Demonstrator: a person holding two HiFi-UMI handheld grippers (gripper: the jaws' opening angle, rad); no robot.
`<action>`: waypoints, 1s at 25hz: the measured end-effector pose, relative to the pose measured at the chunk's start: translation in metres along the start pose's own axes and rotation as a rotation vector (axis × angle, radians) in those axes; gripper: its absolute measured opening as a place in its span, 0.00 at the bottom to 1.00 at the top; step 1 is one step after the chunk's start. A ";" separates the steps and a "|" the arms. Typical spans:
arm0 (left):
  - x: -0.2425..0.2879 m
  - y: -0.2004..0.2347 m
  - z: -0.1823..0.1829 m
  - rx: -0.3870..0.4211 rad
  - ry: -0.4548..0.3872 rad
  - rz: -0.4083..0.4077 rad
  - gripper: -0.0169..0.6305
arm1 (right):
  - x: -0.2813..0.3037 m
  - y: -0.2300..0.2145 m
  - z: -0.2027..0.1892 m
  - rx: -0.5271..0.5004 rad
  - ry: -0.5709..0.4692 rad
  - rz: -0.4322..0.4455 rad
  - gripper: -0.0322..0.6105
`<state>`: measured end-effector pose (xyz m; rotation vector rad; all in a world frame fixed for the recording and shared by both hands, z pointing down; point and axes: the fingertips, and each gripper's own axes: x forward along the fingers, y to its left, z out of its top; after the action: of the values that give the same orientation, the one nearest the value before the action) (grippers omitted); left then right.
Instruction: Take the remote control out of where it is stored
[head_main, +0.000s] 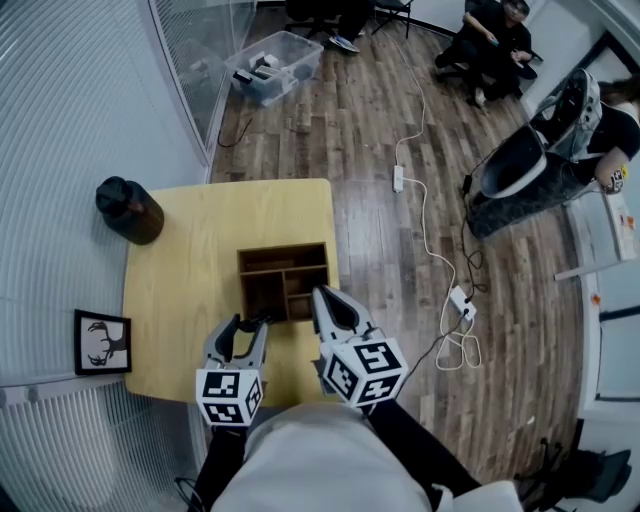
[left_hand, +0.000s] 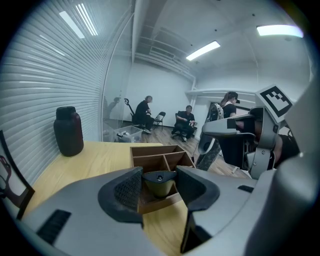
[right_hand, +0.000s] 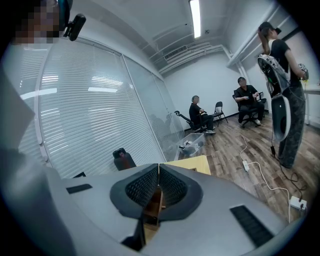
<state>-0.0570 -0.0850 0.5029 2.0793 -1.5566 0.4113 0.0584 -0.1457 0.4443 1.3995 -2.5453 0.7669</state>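
At the centre left of the head view lies a pale wooden worktop (head_main: 190, 270), with dark plank floor (head_main: 370, 150) filling the frame's right side and white slatted blinds (head_main: 60, 120) down its left. At the upper right, on the floor, two people (head_main: 490, 40) sit and a third person (head_main: 560, 150) stands just below them. A clear plastic bin (head_main: 275, 62) sits at the top centre of the frame. A white cable (head_main: 428, 235) with a power strip (head_main: 398, 179) trails down the floor right of the worktop.

On the worktop's right half, a brown wooden compartment box (head_main: 284, 258) stands open-topped. A dark jar (head_main: 130, 210) stands at the worktop's upper-left corner, well apart from the box, and a framed deer picture (head_main: 102, 342) leans at the left edge, lower down.

Both grippers sit at the box's lower edge, side by side. The left gripper (head_main: 243, 330) reaches the box's lower-left corner. In the left gripper view its jaws are narrowly apart and closed against the remote control (left_hand: 159, 184), of which only the end shows, a dark cap over an olive body, standing at the box's near compartment. The right gripper (head_main: 330, 305) lies over the box's lower-right corner. In the right gripper view its jaws meet along a thin seam with nothing between them.
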 end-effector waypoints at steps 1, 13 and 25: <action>0.000 0.000 0.000 -0.001 -0.001 0.000 0.35 | 0.000 0.000 0.000 -0.002 0.000 0.000 0.06; -0.004 0.001 0.003 -0.004 -0.007 0.008 0.35 | -0.002 -0.001 0.000 0.002 -0.003 -0.003 0.06; -0.006 0.003 0.007 -0.024 -0.024 0.006 0.35 | -0.003 0.000 0.000 -0.002 -0.009 -0.005 0.06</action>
<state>-0.0620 -0.0848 0.4944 2.0685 -1.5746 0.3700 0.0602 -0.1432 0.4431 1.4114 -2.5480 0.7589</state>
